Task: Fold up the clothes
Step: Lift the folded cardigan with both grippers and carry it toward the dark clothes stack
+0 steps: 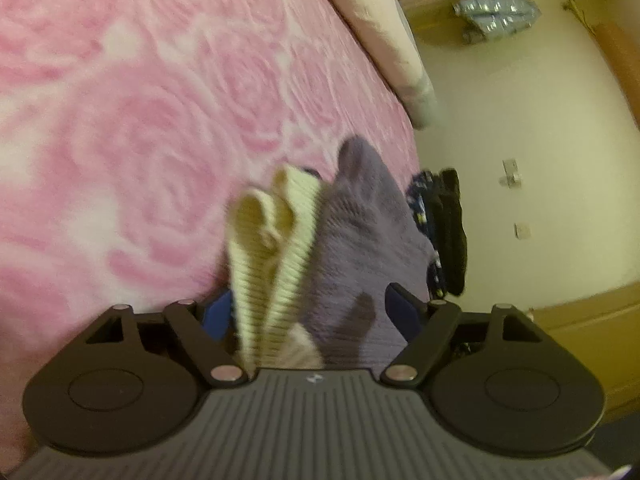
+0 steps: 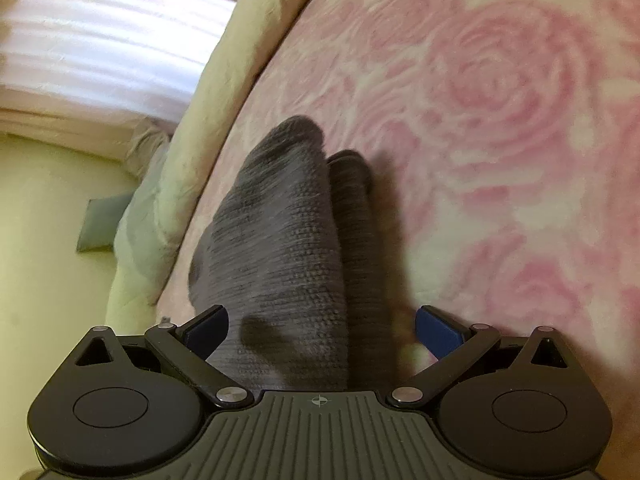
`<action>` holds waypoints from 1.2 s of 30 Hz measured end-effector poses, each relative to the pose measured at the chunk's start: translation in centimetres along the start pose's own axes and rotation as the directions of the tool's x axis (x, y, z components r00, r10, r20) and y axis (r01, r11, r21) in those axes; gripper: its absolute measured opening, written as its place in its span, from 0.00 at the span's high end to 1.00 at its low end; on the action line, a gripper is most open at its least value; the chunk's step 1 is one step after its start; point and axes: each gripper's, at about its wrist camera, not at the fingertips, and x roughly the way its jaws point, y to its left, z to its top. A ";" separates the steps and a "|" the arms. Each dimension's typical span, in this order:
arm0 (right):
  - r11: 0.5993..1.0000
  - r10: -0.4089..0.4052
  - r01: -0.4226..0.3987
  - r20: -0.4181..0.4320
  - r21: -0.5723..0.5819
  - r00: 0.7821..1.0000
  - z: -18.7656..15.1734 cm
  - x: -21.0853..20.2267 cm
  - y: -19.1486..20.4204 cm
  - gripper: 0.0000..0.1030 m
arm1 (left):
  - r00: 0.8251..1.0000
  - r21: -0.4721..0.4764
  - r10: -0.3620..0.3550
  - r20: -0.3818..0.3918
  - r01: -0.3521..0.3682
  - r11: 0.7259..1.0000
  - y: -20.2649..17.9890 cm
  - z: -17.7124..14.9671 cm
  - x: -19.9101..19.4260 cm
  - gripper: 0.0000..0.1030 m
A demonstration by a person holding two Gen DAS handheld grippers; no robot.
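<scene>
Right tool [image 2: 320,330] wide; grey knit [image 2: 288,232] between fingers, pads clear.

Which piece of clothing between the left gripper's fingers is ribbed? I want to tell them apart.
The cream-yellow knit piece, lying left of the plain grey knit garment; its clear crosswise ribs and pale colour set it apart from the darker, smoother grey one.

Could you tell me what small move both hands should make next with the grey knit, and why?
Probably draw both grippers back off the cloth. The right gripper and left gripper stand with jaws wide, pads apart from the grey knit, which lies bunched on the pink rose blanket and looks released.
</scene>
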 end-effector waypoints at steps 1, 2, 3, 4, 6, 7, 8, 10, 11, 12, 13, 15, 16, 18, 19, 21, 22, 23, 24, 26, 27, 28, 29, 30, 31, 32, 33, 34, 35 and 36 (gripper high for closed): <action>1.000 0.011 -0.011 -0.010 -0.008 1.000 0.1 0.3 0.0 0.01 | 1.000 0.021 0.010 0.000 -0.010 1.000 -0.3 -0.1 0.4 0.28; 1.000 0.021 -0.021 -0.022 -0.023 1.000 0.0 0.7 0.2 0.01 | 1.000 0.032 0.012 0.001 -0.012 0.999 -0.6 -0.2 0.7 0.28; 0.999 0.031 -0.032 -0.035 -0.038 0.999 0.0 1.0 0.3 0.01 | 1.000 0.039 0.011 0.001 -0.011 0.999 -0.8 -0.3 0.9 0.29; 0.997 0.040 -0.043 -0.049 -0.058 0.998 -0.1 1.4 0.5 0.01 | 1.000 0.038 0.010 0.000 -0.010 0.999 -0.8 -0.3 1.1 0.31; 0.994 0.039 -0.046 -0.069 -0.097 0.997 -0.3 2.3 0.9 0.05 | 1.000 0.038 0.008 -0.004 -0.008 0.999 -0.8 -0.3 1.3 0.34; 0.992 0.040 -0.049 -0.079 -0.112 0.996 -0.3 2.7 1.1 0.13 | 1.000 0.040 0.007 -0.007 -0.007 0.999 -0.7 -0.2 1.3 0.35; 0.993 0.053 -0.062 -0.085 -0.102 0.995 -0.2 2.8 0.8 0.15 | 1.000 0.041 0.003 -0.012 -0.002 0.999 -0.7 -0.1 1.4 0.37; 0.993 0.079 -0.087 -0.096 -0.084 0.992 0.0 3.1 0.3 0.18 | 1.000 0.041 -0.005 -0.024 0.006 0.999 -0.5 0.0 1.5 0.40; 0.991 0.086 -0.095 -0.100 -0.092 0.991 0.1 3.3 0.2 0.20 | 0.999 0.044 -0.008 -0.031 0.009 0.999 -0.5 0.1 1.8 0.43; 0.990 0.093 -0.103 -0.104 -0.101 0.990 0.1 3.4 0.2 0.25 | 0.999 0.051 -0.010 -0.038 0.012 0.999 -0.5 0.2 2.1 0.44; 0.988 0.101 -0.113 -0.109 -0.108 0.989 0.1 3.5 0.1 0.30 | 0.999 0.058 -0.011 -0.046 0.014 0.998 -0.6 0.4 2.6 0.47; 0.984 0.135 -0.148 -0.120 -0.103 0.984 0.4 3.9 -0.4 0.39 | 0.998 0.063 -0.022 -0.057 0.026 0.998 -0.7 0.7 3.3 0.53; 0.981 0.150 -0.162 -0.123 -0.102 0.981 0.5 4.1 -0.7 0.43 | 0.998 0.058 -0.032 -0.061 0.035 0.998 -0.6 0.8 3.5 0.56; 0.977 0.177 -0.190 -0.122 -0.102 0.977 0.7 4.1 -1.2 0.46 | 0.997 0.049 -0.048 -0.064 0.051 0.998 -0.4 0.8 3.6 0.60; 0.974 0.189 -0.201 -0.119 -0.103 0.975 0.6 4.0 -1.4 0.47 | 0.997 0.054 -0.050 -0.060 0.053 0.997 -0.3 0.6 3.5 0.61; 0.973 0.203 -0.213 -0.108 -0.092 0.973 0.3 3.6 -1.7 0.49 | 0.998 0.061 -0.040 -0.055 0.043 0.997 -0.6 0.4 3.1 0.64; 0.976 0.199 -0.207 -0.106 -0.073 0.974 0.3 3.4 -1.7 0.50 | 0.998 0.054 -0.034 -0.053 0.037 0.998 -0.7 0.4 3.0 0.65; 0.978 0.195 -0.201 -0.104 -0.053 0.975 0.3 3.3 -1.7 0.50 | 0.998 0.043 -0.028 -0.054 0.030 0.999 -0.9 0.6 3.0 0.66; 0.982 0.185 -0.189 -0.105 -0.030 0.977 0.4 3.1 -1.6 0.52 | 0.998 0.032 -0.022 -0.056 0.024 0.999 -1.2 0.7 3.1 0.67; 0.987 0.162 -0.161 -0.113 0.016 0.980 0.7 3.0 -1.1 0.54 | 0.998 0.029 -0.002 -0.063 0.004 1.000 -2.2 1.0 3.0 0.69; 0.989 0.146 -0.142 -0.121 0.040 0.982 0.9 2.7 -0.8 0.55 | 0.998 0.032 0.007 -0.070 -0.005 0.999 -2.9 1.2 2.9 0.70; 0.991 0.130 -0.124 -0.126 0.055 0.983 1.2 2.3 -0.3 0.56 | 0.997 0.031 0.015 -0.079 -0.012 0.999 -3.8 1.4 2.9 0.70; 0.992 0.115 -0.107 -0.130 0.069 0.985 1.5 2.0 0.1 0.56 | 0.996 0.027 0.014 -0.087 -0.012 1.000 -4.6 1.7 2.8 0.70; 0.992 0.109 -0.099 -0.126 0.081 0.986 1.7 1.3 0.7 0.56 | 0.995 0.021 0.010 -0.096 -0.008 1.000 -5.4 2.0 2.6 0.70; 0.991 0.106 -0.095 -0.116 0.094 0.988 2.0 0.4 1.4 0.56 | 0.995 0.019 0.003 -0.104 -0.001 1.000 -6.4 2.4 2.5 0.70; 0.990 0.103 -0.092 -0.107 0.106 0.989 2.3 -0.5 2.1 0.56 | 0.994 0.019 -0.005 -0.112 0.008 1.000 -7.4 2.8 2.4 0.70; 0.989 0.100 -0.089 -0.097 0.118 0.990 2.6 -1.4 2.8 0.56 | 0.992 0.020 -0.013 -0.123 0.016 1.000 -8.5 3.3 2.3 0.70; 0.989 0.094 -0.084 -0.082 0.123 0.992 2.8 -2.3 3.6 0.56 | 0.991 0.022 -0.019 -0.134 0.022 1.000 -9.6 3.8 2.3 0.70; 0.989 0.088 -0.079 -0.068 0.129 0.994 3.0 -3.2 4.4 0.56 | 0.989 0.026 -0.024 -0.147 0.028 0.999 -10.6 4.3 2.4 0.70; 0.988 0.082 -0.074 -0.053 0.135 0.995 3.2 -4.1 5.2 0.56 | 0.986 0.035 -0.030 -0.163 0.036 0.999 -11.7 4.9 2.6 0.70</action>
